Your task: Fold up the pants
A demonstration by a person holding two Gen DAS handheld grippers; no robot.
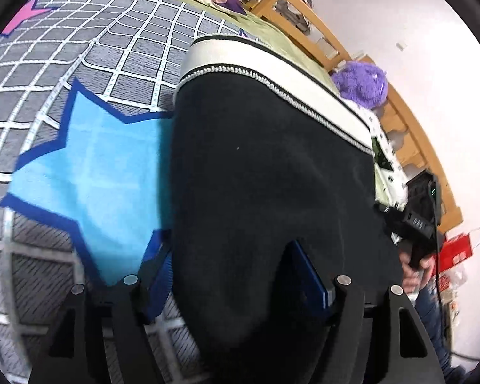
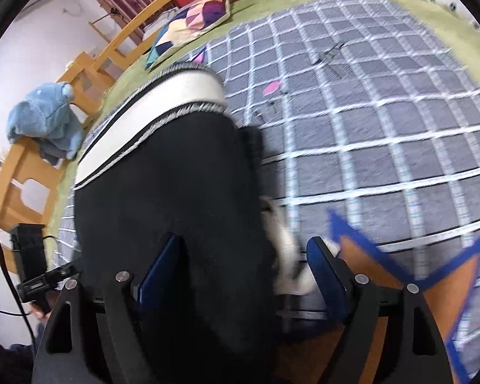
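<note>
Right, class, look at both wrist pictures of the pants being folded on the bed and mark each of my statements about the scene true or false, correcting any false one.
1. The pants are black with a white waistband. True.
2. The pants lie on a plain red blanket. False: they lie on a grey checked blanket with star shapes.
3. A purple plush toy sits near the wooden bed rail. True.
4. The right gripper is clamped shut on the cloth. False: its jaws stand apart, the pants' edge lying between them.
5. A patterned cushion lies beyond the waistband. True.
6. The left gripper holds the cushion. False: its jaws are open over the pants.
</note>
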